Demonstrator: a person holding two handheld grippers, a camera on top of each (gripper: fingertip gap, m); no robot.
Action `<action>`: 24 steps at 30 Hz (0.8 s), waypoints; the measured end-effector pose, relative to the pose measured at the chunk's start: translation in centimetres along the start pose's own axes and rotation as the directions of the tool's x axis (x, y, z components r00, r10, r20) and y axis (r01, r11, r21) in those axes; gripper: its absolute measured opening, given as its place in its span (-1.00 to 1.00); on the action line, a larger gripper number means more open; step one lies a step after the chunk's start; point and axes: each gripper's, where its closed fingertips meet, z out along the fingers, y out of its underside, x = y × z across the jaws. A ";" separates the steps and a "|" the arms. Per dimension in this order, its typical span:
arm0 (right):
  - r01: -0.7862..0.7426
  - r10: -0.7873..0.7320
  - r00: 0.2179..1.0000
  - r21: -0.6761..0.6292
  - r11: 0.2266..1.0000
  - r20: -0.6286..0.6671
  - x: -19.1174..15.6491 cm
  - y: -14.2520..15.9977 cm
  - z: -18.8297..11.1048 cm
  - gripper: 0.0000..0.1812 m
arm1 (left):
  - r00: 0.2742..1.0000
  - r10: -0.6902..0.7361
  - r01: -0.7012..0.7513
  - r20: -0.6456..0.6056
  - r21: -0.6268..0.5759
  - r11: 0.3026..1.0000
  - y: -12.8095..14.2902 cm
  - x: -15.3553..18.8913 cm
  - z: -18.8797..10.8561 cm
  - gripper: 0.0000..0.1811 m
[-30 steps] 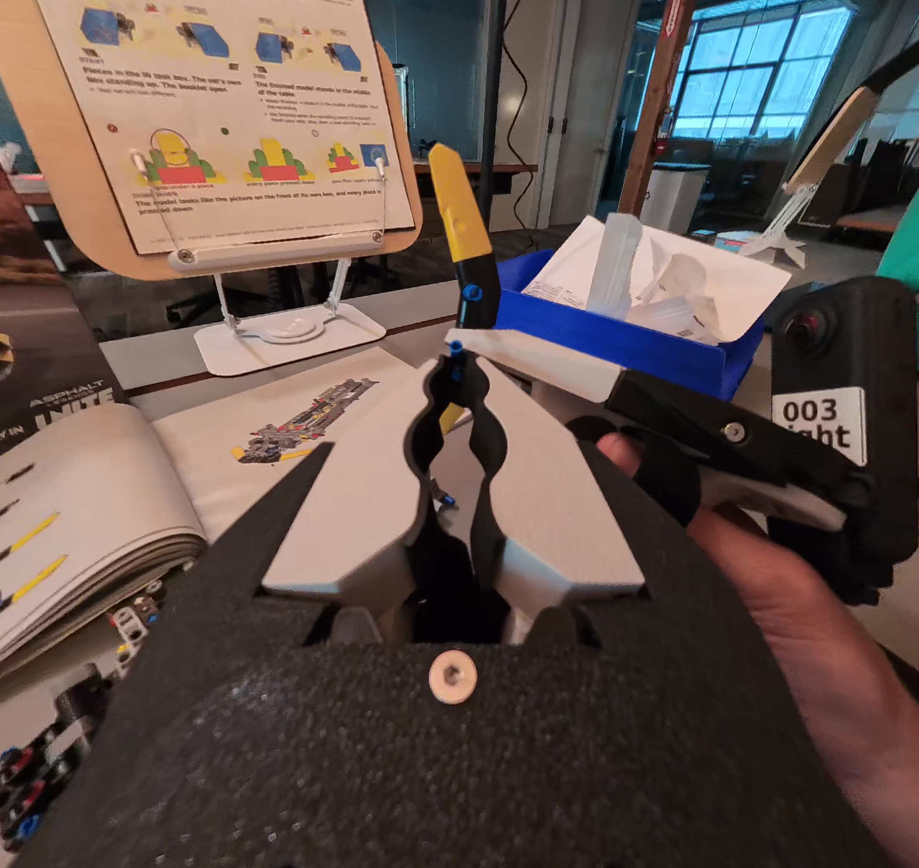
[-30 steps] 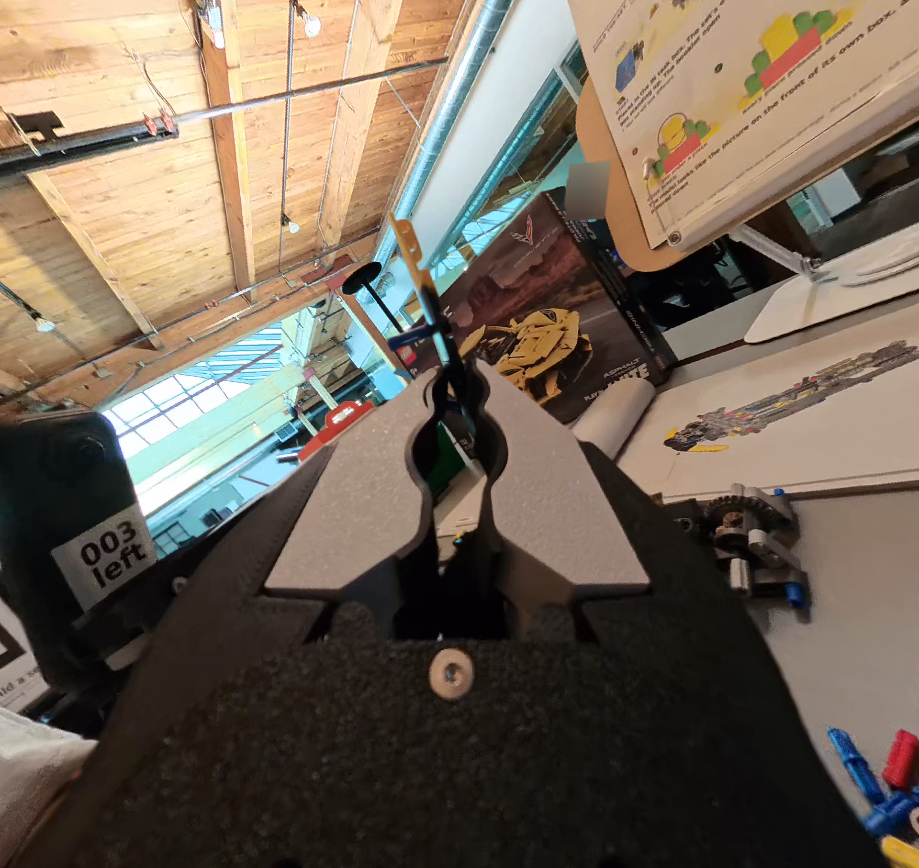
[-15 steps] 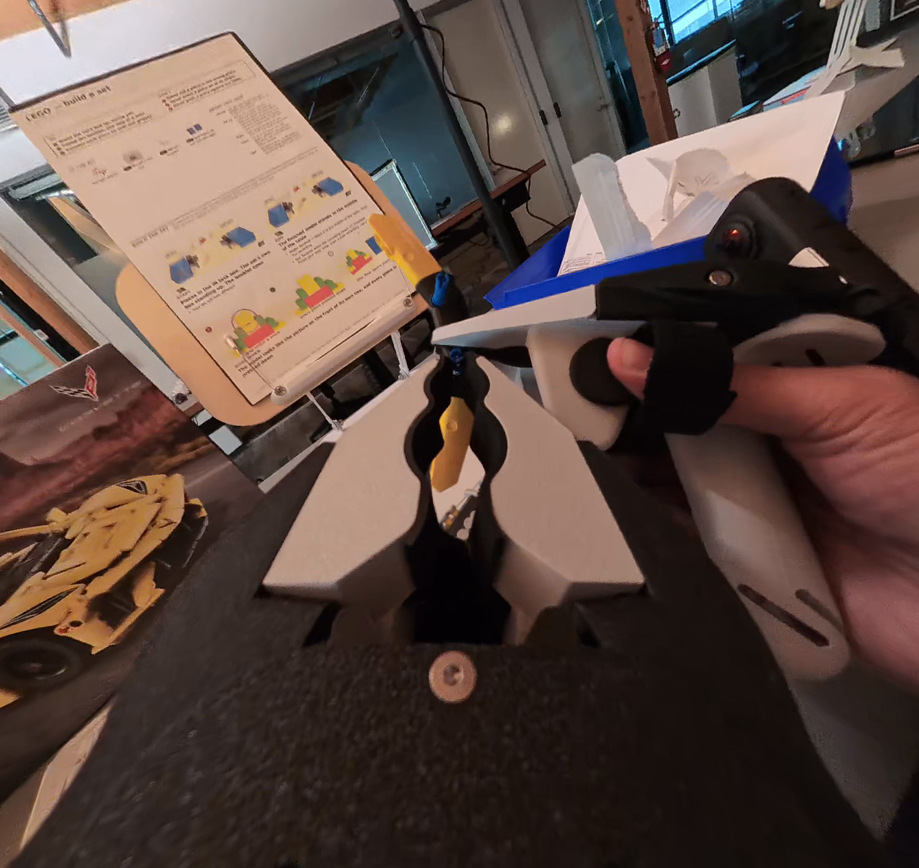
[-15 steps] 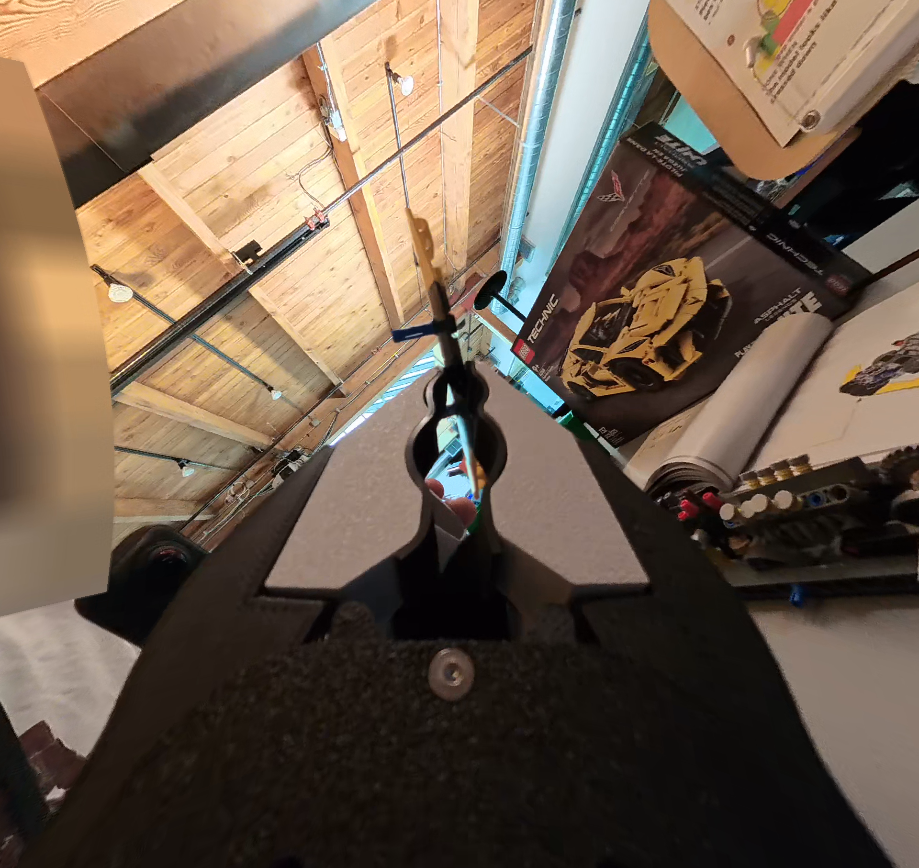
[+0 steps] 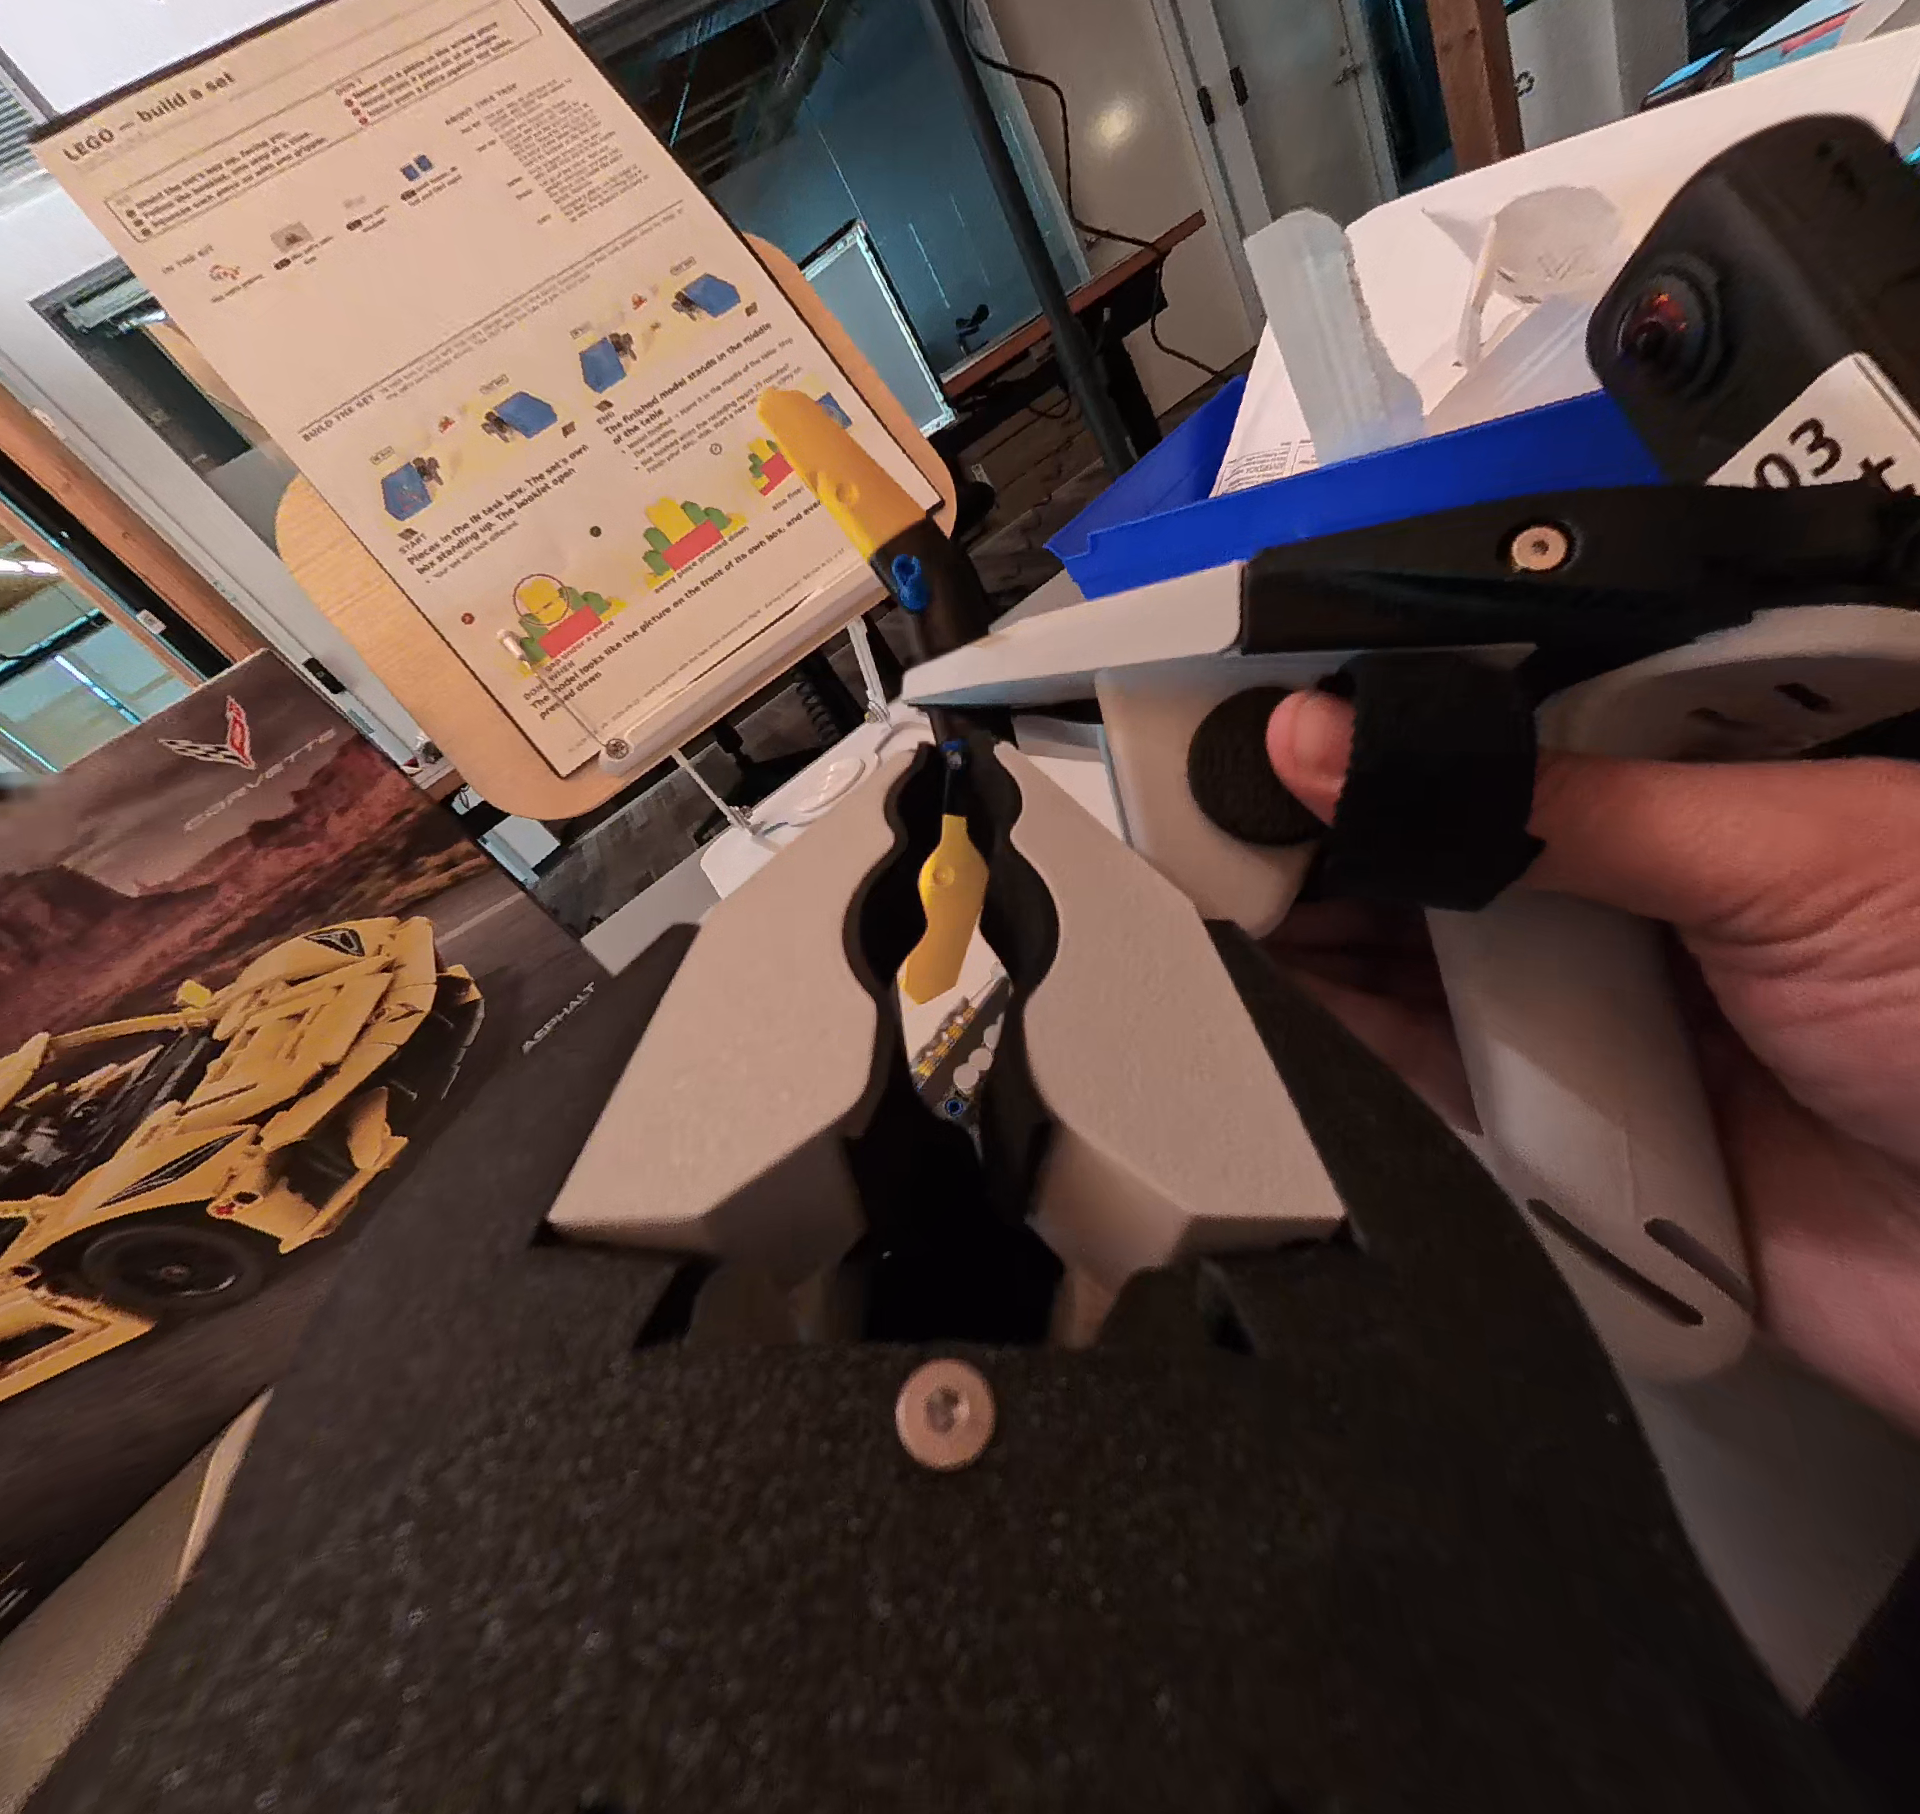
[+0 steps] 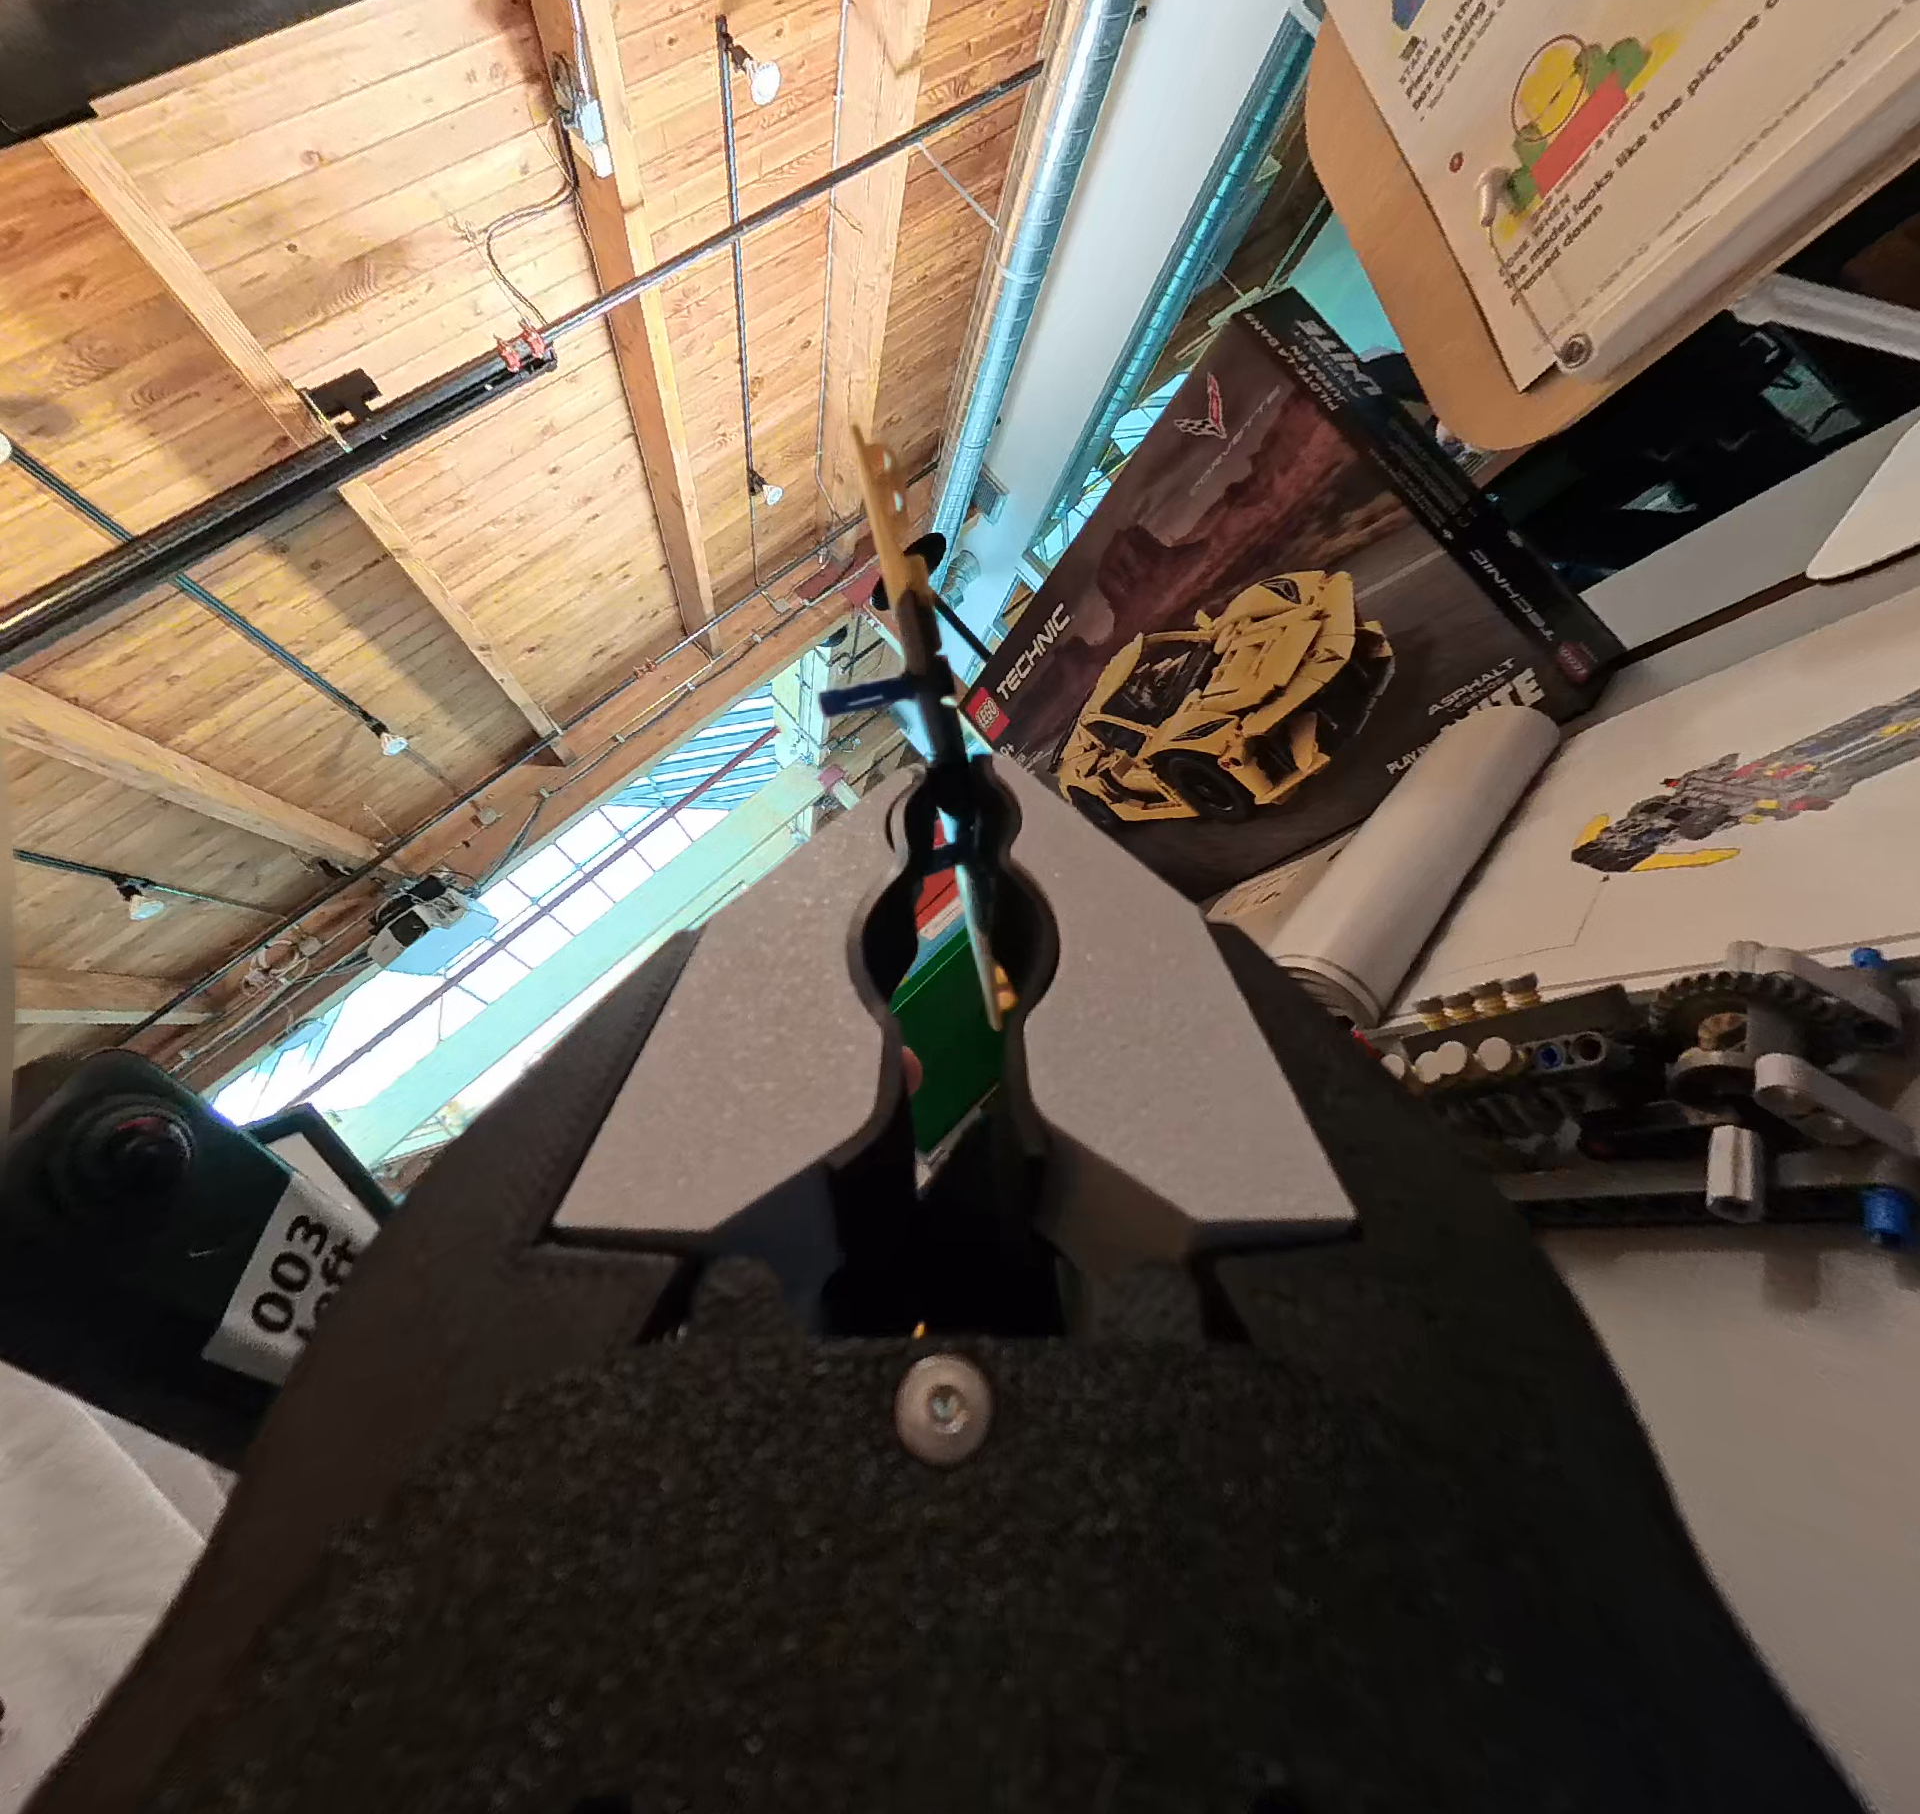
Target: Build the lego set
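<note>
Both grippers meet in mid-air on one slim lego sub-assembly (image 5: 940,725): a black beam with a yellow panel at each end and a small blue pin through it. In the left wrist view, the left gripper (image 5: 951,777) has its jaws closed together on the beam's lower part, one yellow panel (image 5: 945,907) hanging in the hollow between the fingers. The right gripper (image 5: 961,689) comes in from the side, just above that grip, held by a person's hand (image 5: 1714,933) (a black strap crosses the fingers). Its jaws also pinch the beam, as the right wrist view confirms.

Held at two close points, the piece probably cannot twist while something is pressed home; that seems the reason for lifting it clear of the table.

Behind the sub-assembly stands an instruction sheet on a wooden stand (image 5: 468,362). To its left leans the set's box showing a yellow car (image 5: 208,1037). To its right sits a blue bin (image 5: 1351,507) stuffed with white paper bags.

In the right wrist view, the partly built chassis (image 6: 1662,1068) lies on the table well away from the sub-assembly, beside the open booklet (image 6: 1662,860).
</note>
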 end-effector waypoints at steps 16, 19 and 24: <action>0.116 -0.123 0.989 -0.085 0.990 -0.082 0.6 0.7 0.0 -0.94 | 0.990 -0.119 0.116 -0.078 -0.036 0.993 0.8 0.3 0.4 -0.97; -0.114 0.114 0.993 -0.046 0.992 0.001 0.8 0.5 -0.4 -0.95 | 0.995 -0.057 0.055 -0.080 -0.020 0.998 0.7 0.5 0.3 -0.97; -0.266 0.269 0.961 -0.056 0.962 0.062 0.8 0.6 -0.6 -0.94 | 0.996 0.066 -0.066 -0.065 0.008 0.998 0.5 0.7 0.3 -0.97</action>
